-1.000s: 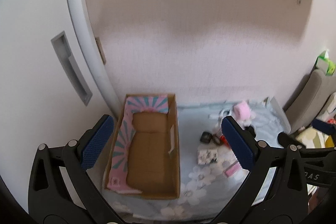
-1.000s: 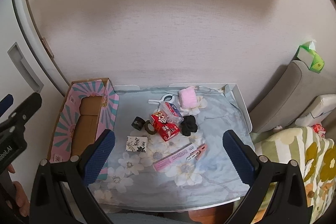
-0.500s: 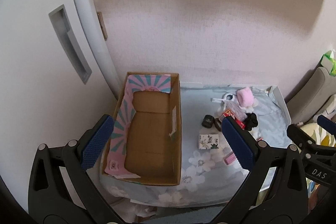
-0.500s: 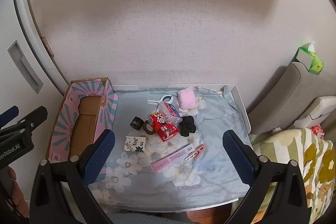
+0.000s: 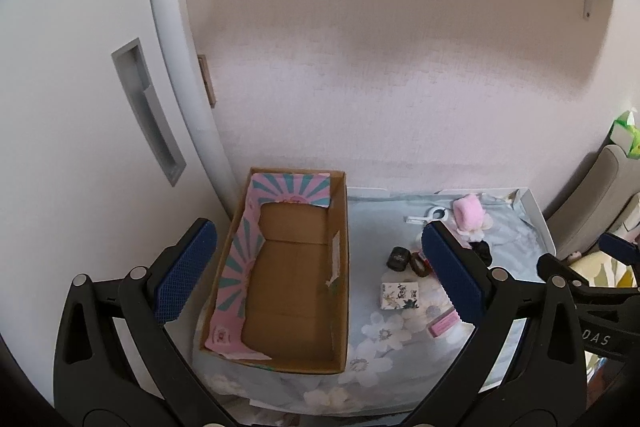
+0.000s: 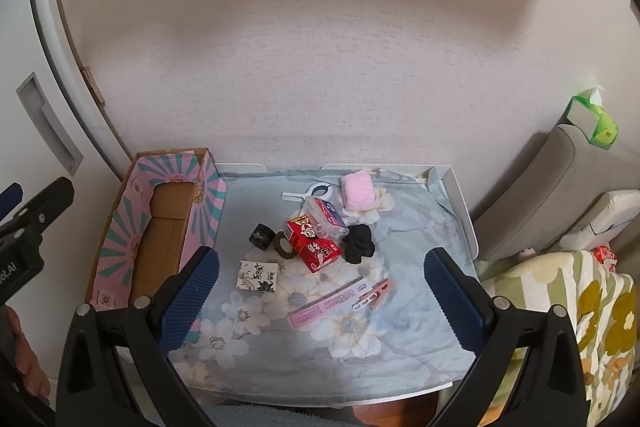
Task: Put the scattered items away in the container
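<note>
Both claws spread wide, holding nothing: left claw (image 5: 318, 273) up over the cardboard box (image 5: 294, 357), right claw (image 6: 320, 293) up over the bench (image 6: 460, 199). Box bare inside, at the left end of the flowery cloth (image 6: 408, 227). Scattered on the cloth beside the box: red packet (image 6: 314, 245), little patterned box (image 6: 258, 275), black jar (image 6: 261, 236), pink fluffy thing (image 6: 357, 190), long pink strip (image 6: 328, 303).
</note>
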Demonstrator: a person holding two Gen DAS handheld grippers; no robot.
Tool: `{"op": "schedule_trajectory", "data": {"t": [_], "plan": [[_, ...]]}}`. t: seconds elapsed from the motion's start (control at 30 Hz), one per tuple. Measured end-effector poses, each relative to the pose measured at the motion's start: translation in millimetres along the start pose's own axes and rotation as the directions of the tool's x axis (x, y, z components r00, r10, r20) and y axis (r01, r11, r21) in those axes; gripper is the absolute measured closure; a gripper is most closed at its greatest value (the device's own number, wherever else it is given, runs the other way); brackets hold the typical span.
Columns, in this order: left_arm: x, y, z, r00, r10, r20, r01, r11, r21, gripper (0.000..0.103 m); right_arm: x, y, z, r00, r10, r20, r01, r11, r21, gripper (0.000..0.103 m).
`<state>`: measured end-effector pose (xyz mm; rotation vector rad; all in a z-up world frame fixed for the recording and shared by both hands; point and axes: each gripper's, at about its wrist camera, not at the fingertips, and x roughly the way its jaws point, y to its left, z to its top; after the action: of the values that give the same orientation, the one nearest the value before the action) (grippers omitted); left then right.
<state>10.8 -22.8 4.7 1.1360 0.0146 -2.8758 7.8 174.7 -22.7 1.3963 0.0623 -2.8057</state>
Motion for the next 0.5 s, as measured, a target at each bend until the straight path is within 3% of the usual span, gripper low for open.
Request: {"op": "schedule_trajectory", "data": {"t": [0.37, 0.5], "plan": [[1, -2, -5, 1.0, -0.001, -0.015, 0.001, 1.0, 0.017, 0.001, 3, -7, 2, 0.999, 0.036, 0.002, -0.036, 0.999, 0.036, 0.001], [8, -7, -8, 0.999, -0.016, -0.034, 0.017, 0.999, 0.037, 0.001, 3, -27, 4, 0.996, 0.083, 0.025, -0.084, 0.994, 0.072, 0.001]]}}
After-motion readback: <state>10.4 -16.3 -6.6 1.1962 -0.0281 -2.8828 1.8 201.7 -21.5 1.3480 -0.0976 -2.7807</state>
